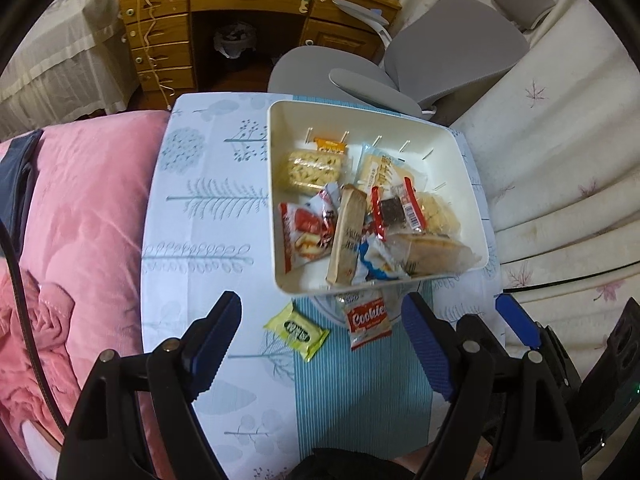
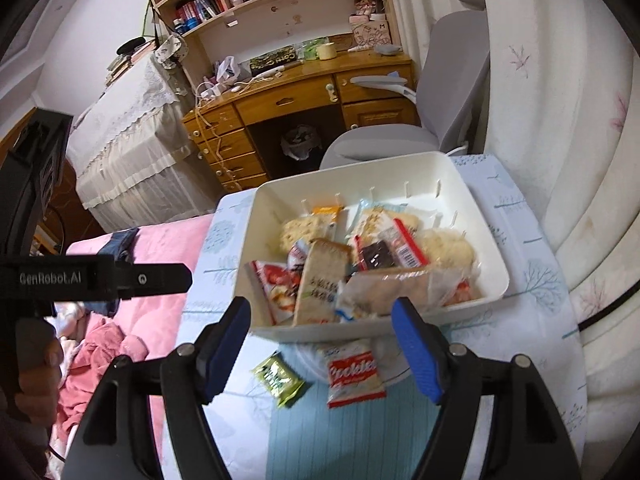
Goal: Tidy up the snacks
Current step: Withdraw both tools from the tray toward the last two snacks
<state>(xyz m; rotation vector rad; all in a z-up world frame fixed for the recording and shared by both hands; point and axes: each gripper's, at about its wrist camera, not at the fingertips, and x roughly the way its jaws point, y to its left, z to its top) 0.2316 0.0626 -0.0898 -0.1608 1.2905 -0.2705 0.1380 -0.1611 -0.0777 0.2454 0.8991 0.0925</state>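
Observation:
A white bin sits on the table and holds several wrapped snacks. Two packets lie on the tablecloth just in front of it: a yellow-green packet and a red and white Cookies packet. My left gripper is open and empty, hovering above and near of both packets. My right gripper is open and empty, over the bin's near wall with the packets below between its fingers. The right gripper's blue fingertips also show at the right of the left wrist view.
The table carries a pale blue tree-print cloth. A pink quilt lies left of it. A grey office chair and a wooden desk stand behind. White drapery hangs on the right.

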